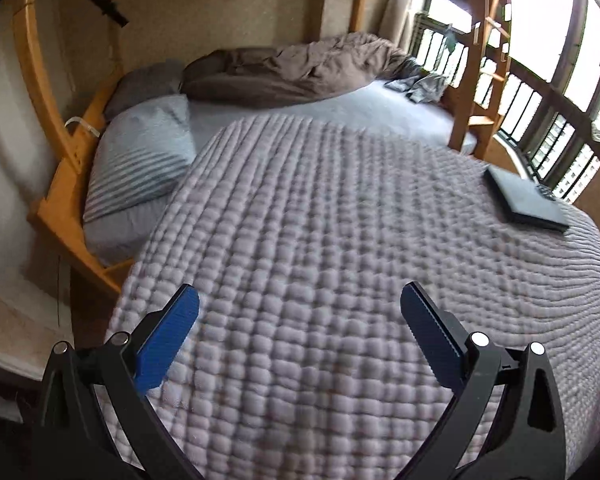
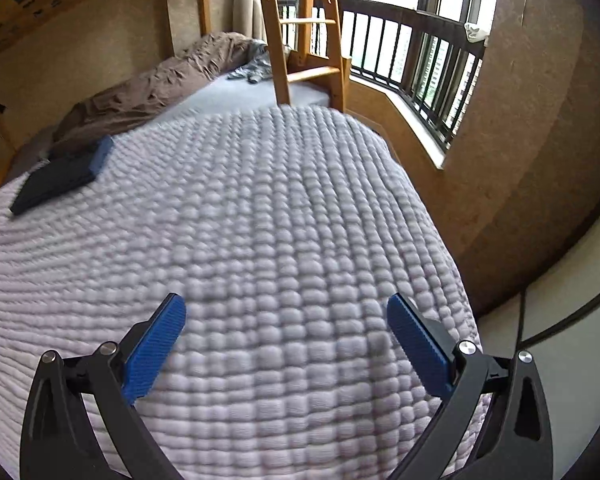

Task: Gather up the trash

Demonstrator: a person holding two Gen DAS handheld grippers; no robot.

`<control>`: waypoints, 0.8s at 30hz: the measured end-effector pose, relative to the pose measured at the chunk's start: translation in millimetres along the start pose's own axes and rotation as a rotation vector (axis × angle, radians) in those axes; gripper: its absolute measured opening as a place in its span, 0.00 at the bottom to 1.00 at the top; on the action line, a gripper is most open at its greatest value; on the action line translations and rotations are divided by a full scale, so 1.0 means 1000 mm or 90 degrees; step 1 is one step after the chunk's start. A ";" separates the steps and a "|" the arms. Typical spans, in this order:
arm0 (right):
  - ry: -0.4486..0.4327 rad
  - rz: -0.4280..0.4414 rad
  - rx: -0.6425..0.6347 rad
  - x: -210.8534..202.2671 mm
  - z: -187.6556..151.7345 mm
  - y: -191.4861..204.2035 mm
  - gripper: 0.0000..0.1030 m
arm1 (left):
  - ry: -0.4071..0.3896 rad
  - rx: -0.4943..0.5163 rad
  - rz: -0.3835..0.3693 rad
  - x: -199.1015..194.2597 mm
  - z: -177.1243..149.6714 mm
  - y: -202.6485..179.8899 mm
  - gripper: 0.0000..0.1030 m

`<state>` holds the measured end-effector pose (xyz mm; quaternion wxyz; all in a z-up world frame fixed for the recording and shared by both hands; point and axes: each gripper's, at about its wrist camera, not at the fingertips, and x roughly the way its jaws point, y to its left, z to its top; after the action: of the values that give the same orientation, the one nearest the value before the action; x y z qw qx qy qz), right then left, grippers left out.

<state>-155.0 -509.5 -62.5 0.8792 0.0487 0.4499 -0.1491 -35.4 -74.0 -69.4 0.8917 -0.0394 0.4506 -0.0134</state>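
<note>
No piece of trash can be made out in either view, so where the task's thing lies cannot be told; the nearest candidate is a crumpled grey item (image 1: 418,87) at the far end of the sheeted mattress beyond the quilt (image 1: 340,240), and whether it is litter or cloth cannot be settled. The quilt, pale lilac and puffed in rows, is taken as the landmark. Over its near edge the left gripper (image 1: 300,334) is held with its jaws spread wide and nothing between the blue pads, and the right gripper (image 2: 286,340) is held likewise over the near edge, wide apart and empty, presumably so that both are ready to close on whatever is found. On the quilt's far part a dark flat slab, perhaps a tablet or laptop (image 1: 526,204), is laid flat, a placement that suggests it is kept rather than discarded. Beyond the quilt a striped pillow (image 1: 140,164) and a bunched brown duvet (image 1: 288,70) are pushed toward the wall, and a wooden ladder (image 2: 300,36) is stood at the bed's far corner, by the barred window (image 2: 420,60).
</note>
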 end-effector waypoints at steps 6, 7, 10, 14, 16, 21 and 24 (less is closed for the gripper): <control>0.005 0.004 0.015 0.002 0.000 -0.009 0.96 | 0.018 0.032 0.039 0.003 -0.006 -0.004 0.99; 0.005 0.004 0.014 0.002 0.000 -0.009 0.96 | 0.018 0.028 0.037 0.002 -0.006 -0.002 0.99; 0.005 0.004 0.013 0.002 0.001 -0.009 0.96 | 0.018 0.021 0.042 0.000 -0.008 0.001 0.99; 0.005 0.006 0.012 0.000 -0.005 -0.007 0.97 | 0.018 0.016 0.044 -0.002 -0.009 0.003 0.99; 0.004 0.006 0.012 -0.001 -0.008 -0.006 0.97 | 0.019 0.017 0.045 -0.003 -0.010 0.003 0.99; 0.004 0.006 0.012 -0.001 -0.006 -0.007 0.97 | 0.018 0.017 0.044 -0.003 -0.010 0.003 0.99; 0.005 0.007 0.013 0.000 -0.005 -0.007 0.97 | 0.018 0.017 0.044 -0.003 -0.010 0.003 0.99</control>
<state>-161.5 -514.8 -65.1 0.8778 0.0602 0.4513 -0.1488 -44.8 -71.3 -73.3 0.8855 -0.0117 0.4644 0.0111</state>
